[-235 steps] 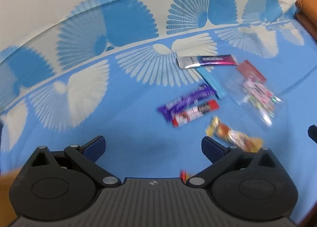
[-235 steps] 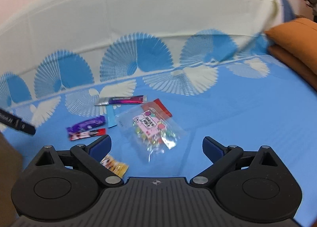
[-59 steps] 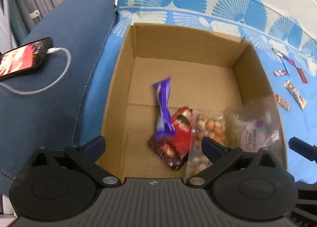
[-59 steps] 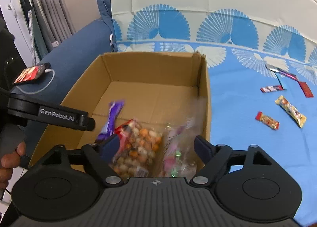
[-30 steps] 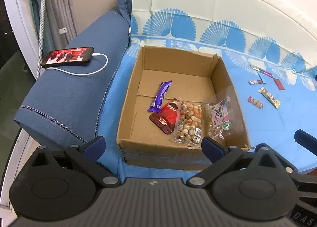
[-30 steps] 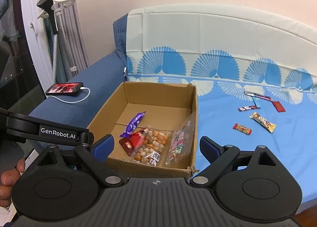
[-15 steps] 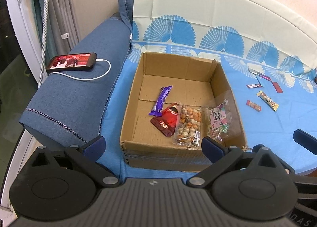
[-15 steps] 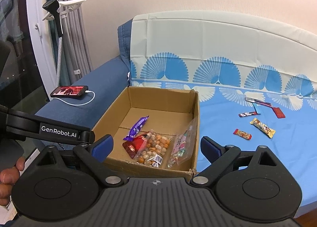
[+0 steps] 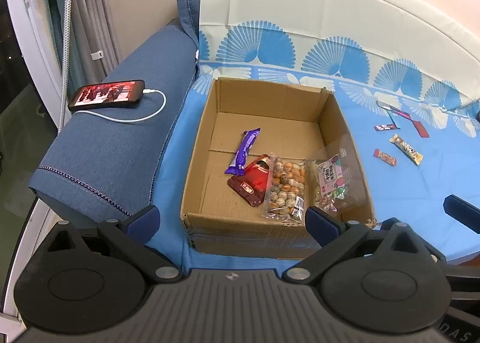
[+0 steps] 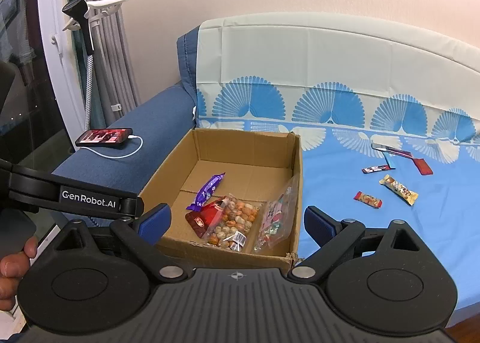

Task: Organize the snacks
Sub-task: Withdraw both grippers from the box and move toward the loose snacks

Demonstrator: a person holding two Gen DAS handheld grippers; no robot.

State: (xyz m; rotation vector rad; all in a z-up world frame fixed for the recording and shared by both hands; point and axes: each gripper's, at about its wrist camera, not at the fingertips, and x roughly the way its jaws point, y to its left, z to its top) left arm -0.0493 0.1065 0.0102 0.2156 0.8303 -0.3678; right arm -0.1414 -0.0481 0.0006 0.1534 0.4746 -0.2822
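Note:
An open cardboard box (image 9: 336, 121) (image 10: 295, 181) sits on the blue sheet. Inside lie a purple bar (image 9: 243, 151) (image 10: 207, 187), a red pouch (image 9: 252, 182) (image 10: 202, 217), a clear bag of round snacks (image 9: 285, 185) (image 10: 232, 223) and a clear candy bag (image 9: 333, 182) (image 10: 277, 217) leaning on the right wall. Several small bars (image 9: 405, 148) (image 10: 397, 188) lie on the sheet to the right. My left gripper (image 9: 232, 220) is open and empty, held back above the box's near edge. My right gripper (image 10: 237, 220) is open and empty, also back from the box.
A blue sofa arm (image 9: 120, 145) left of the box carries a phone (image 9: 106, 94) (image 10: 103, 136) on a white cable. Curtains and a white stand (image 10: 87, 19) are at the far left. The sofa back (image 10: 330, 58) rises behind the box.
Both grippers have pulled back and up from the box, so more of the room shows. The snacks in the box have not moved.

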